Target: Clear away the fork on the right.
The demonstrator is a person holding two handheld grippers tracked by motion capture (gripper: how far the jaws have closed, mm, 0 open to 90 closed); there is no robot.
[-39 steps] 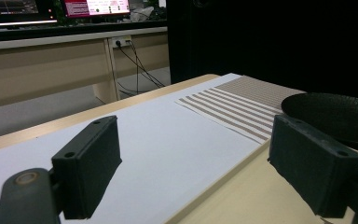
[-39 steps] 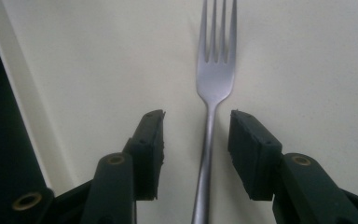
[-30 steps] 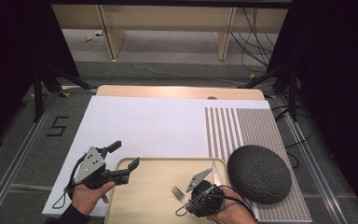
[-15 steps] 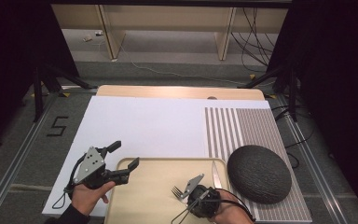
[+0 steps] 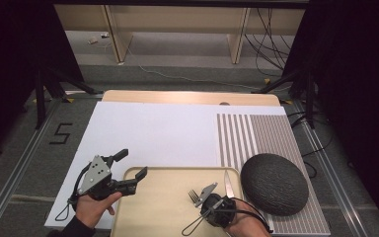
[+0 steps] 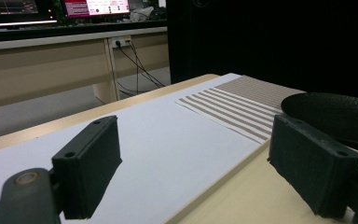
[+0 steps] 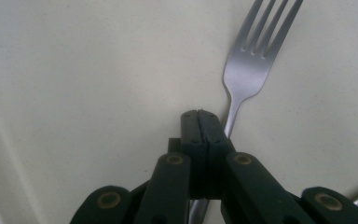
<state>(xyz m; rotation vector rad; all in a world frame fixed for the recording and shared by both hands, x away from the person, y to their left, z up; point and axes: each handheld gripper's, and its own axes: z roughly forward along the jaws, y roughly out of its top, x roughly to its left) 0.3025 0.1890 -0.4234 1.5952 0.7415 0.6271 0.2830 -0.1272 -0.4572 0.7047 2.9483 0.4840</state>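
Since the earlier frame, the right claw (image 7: 200,114) had closed, jaws together over the fork (image 7: 250,70) handle on the tray (image 5: 163,207). The left claw (image 5: 131,165) stood apart, holding nothing.

A silver fork (image 7: 254,60) lies on a pale beige tray (image 5: 163,207). Beside it are a dark grey textured bowl (image 5: 275,183), a brown-and-white striped mat (image 5: 256,136) and a plain white sheet (image 5: 153,136).

Even overhead light fell brightly on the white mat (image 5: 153,133) and tray (image 5: 163,207) while the surroundings stayed near black, shadows were soft and short, the fork (image 7: 254,60) carried a mild sheen, and the near jaws in both gripper views were slightly out of focus.
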